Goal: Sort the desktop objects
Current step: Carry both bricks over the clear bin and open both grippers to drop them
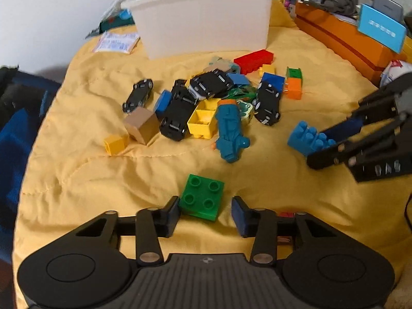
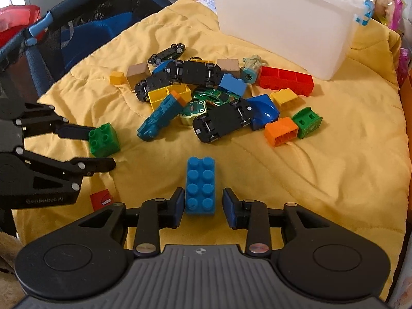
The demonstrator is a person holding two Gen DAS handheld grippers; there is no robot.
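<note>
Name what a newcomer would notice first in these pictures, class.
A jumbled heap of black toy cars and bright bricks lies mid-blanket, before a white tub. Nearer, a green brick sits between the left claw fingers, a blue brick between the right claw fingers.

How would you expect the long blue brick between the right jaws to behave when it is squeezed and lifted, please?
The long blue brick looks like rigid moulded plastic, so probably stiff and light. Its flat sides should suit the pads; its glossy finish may slip. On the soft yellow quilt it could tilt if nudged.
</note>
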